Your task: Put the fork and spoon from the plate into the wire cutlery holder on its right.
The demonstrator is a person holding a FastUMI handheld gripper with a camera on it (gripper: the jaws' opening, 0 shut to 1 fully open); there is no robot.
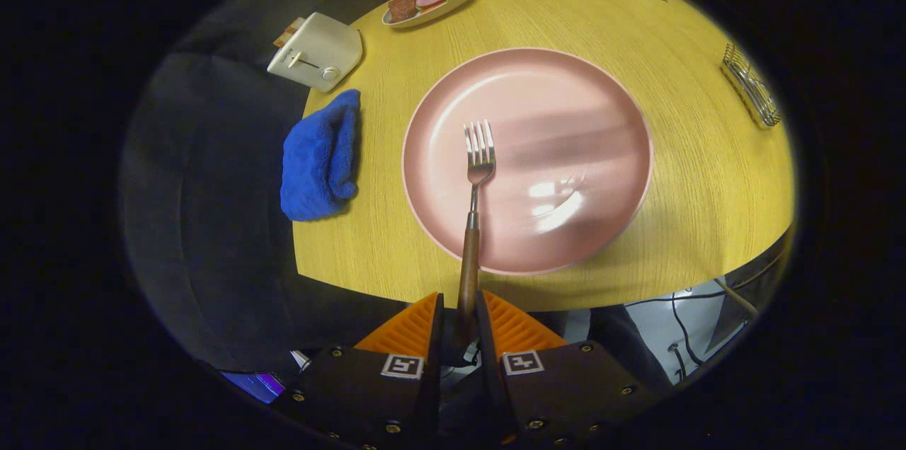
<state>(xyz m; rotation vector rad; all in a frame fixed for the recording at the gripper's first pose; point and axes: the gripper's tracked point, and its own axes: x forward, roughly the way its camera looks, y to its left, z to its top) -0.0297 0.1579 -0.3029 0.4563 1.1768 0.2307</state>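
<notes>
Gripper view: camera rides behind the fingers [437,326], above the table's [694,174] near edge, looking steeply down and forward across it. Plate [566,117] sits close ahead; toaster [316,52] and wire holder [752,85] lie farther off at either side.

The gripper [460,312] is held up above the near edge of the table, pointed forward and down. Both fingers [414,326] are clamped tight on the wooden handle of the fork [473,223], which is carried sticking straight out ahead, tines far.
</notes>
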